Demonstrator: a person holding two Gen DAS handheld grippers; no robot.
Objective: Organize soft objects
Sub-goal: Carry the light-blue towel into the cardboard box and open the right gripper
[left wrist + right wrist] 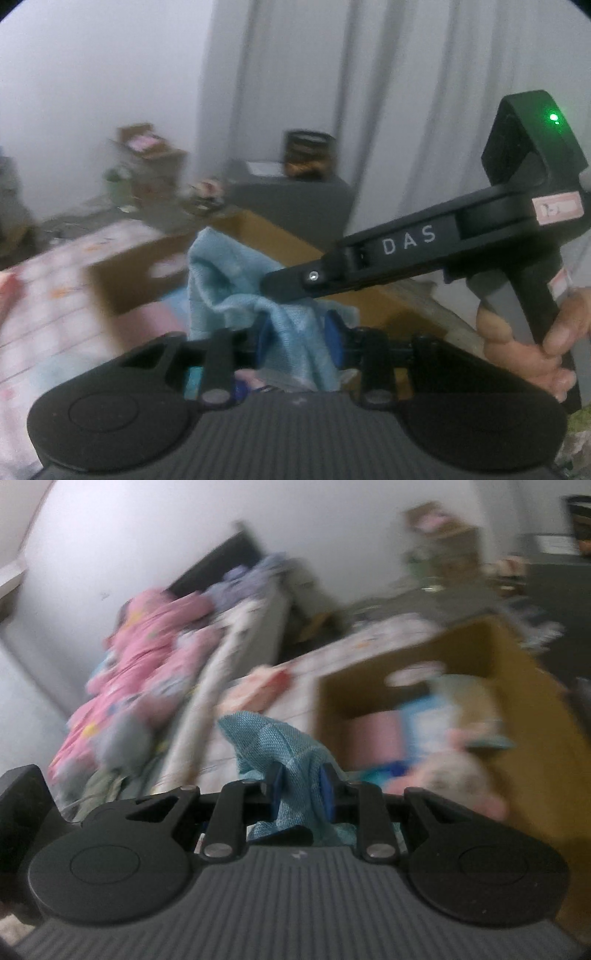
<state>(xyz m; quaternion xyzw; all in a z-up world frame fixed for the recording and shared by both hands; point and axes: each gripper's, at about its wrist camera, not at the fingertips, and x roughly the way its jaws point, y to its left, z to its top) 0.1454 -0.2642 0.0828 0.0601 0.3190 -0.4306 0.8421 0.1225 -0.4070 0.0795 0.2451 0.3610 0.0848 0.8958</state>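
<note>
A light blue woven cloth (236, 284) hangs bunched between both grippers. My left gripper (301, 332) is shut on the cloth's lower part. My right gripper (303, 790) is shut on the same cloth (273, 742); in the left wrist view its black body (424, 254) reaches in from the right, fingertips in the cloth. An open cardboard box (524, 686) lies just beyond the cloth, holding pink and blue soft items and a plush toy (450, 779). The box also shows in the left wrist view (122, 284).
A pile of pink and mixed clothes (147, 672) lies on the bed to the left. A patterned white sheet (40, 295) covers the surface beside the box. A dark grey cabinet (295, 199) with a dark container (308, 155) on it stands behind, by grey curtains (369, 92).
</note>
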